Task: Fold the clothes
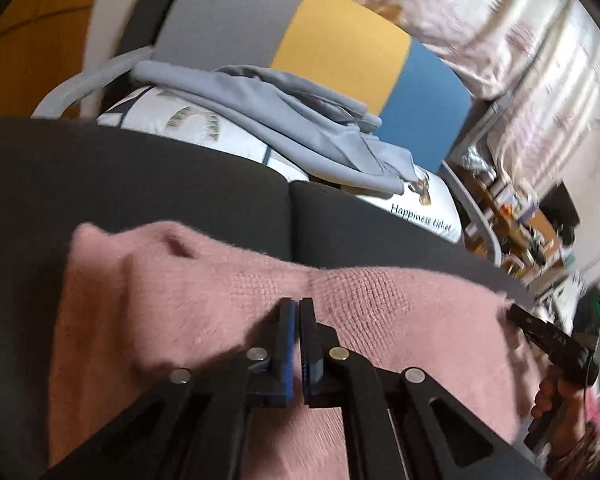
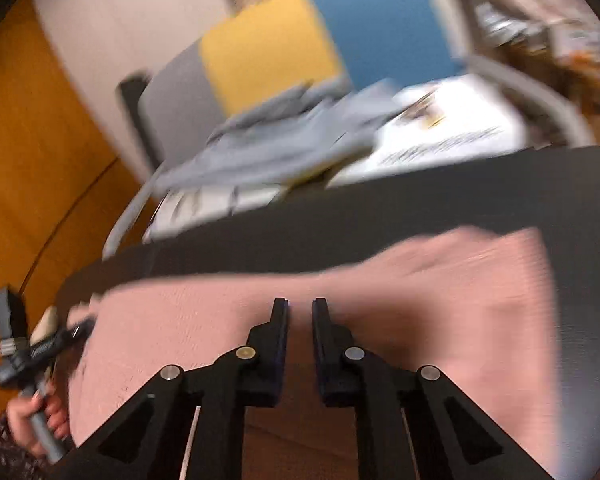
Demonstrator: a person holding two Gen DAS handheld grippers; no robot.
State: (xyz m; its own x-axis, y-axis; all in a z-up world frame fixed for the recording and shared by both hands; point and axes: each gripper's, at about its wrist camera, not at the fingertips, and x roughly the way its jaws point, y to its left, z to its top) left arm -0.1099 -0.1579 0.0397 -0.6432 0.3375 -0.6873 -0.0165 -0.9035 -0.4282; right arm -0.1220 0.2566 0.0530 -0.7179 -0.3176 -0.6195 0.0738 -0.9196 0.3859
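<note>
A pink knitted sweater lies across a dark grey padded surface. My left gripper is shut, its jaws pinched on the sweater's near edge. The sweater also shows in the right wrist view, blurred. My right gripper has a narrow gap between its jaws, with pink fabric in and behind that gap; whether it grips is unclear. The right gripper also shows at the right edge of the left wrist view, at the sweater's corner. The left gripper shows at the left of the right wrist view.
A chair with a grey, yellow and blue backrest stands behind the surface. On it lie a grey garment and a white printed cushion. Curtains and a cluttered shelf are at the right. An orange wall is at the left.
</note>
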